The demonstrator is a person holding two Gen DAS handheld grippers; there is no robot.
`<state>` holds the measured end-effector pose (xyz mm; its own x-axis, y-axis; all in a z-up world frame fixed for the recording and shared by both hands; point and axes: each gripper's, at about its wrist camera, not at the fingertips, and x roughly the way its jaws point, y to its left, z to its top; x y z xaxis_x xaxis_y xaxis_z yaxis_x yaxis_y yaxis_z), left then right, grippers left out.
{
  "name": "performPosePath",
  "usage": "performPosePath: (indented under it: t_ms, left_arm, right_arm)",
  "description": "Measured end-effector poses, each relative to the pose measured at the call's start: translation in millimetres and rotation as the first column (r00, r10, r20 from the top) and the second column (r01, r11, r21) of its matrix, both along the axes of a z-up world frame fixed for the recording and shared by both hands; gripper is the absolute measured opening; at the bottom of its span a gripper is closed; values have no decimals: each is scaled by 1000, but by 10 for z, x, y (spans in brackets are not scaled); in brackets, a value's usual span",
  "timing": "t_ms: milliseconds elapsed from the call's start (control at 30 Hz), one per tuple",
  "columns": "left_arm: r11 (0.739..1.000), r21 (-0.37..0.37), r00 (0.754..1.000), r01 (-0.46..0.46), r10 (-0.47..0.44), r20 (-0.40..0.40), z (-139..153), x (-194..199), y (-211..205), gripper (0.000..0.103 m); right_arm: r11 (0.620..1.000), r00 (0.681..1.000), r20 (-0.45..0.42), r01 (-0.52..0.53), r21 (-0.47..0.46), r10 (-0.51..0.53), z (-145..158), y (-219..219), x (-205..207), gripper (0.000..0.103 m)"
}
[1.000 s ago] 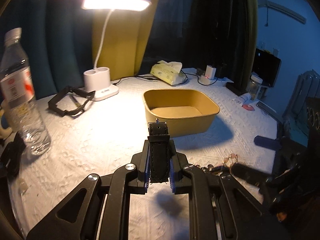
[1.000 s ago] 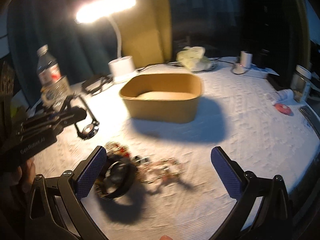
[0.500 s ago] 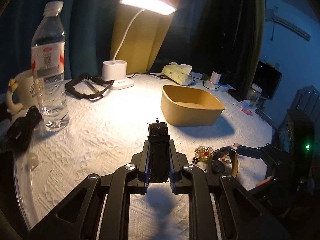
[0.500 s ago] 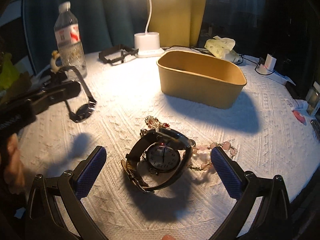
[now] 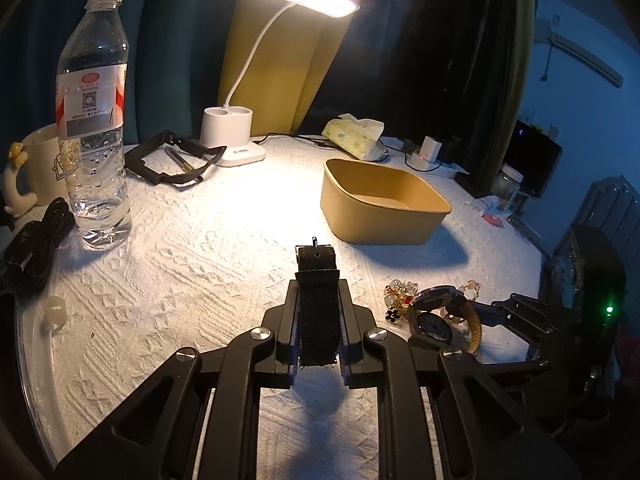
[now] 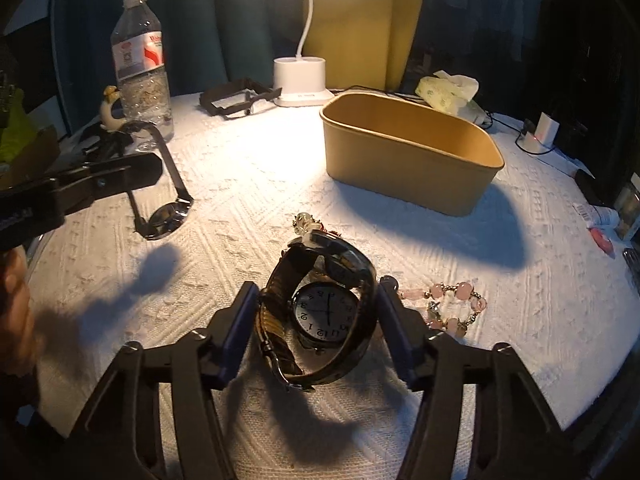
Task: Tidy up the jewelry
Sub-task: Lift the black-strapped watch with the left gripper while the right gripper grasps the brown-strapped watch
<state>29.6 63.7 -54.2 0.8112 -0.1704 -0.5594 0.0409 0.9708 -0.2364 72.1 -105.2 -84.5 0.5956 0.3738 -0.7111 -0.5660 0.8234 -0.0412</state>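
My left gripper is shut on the black strap of a wristwatch. In the right wrist view that black watch hangs from the left gripper, its dial down at the white cloth. A second watch, with a brown strap and white dial, lies on the cloth between the pads of my right gripper. These jaws are closing and both pads touch the strap. A pink bead bracelet and a small brooch lie beside it. The tan box stands behind, with nothing visible inside.
A water bottle and a mug stand at the left. The lit desk lamp, a black frame, a tissue pack and a charger line the back. The round table's edge curves close on the left.
The right gripper's jaws went from wide open to closed in on the brown-strap watch after dropping over it. The left gripper swung and sank slightly, still holding the black watch.
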Motion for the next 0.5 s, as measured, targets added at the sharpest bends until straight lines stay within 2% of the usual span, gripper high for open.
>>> performPosePath:
  t_ms: [500]
  left_arm:
    - [997,79,1000,21,-21,1,151,179,-273,17]
  right_arm:
    - [990,997,47,-64,125,59,232,-215,-12,49]
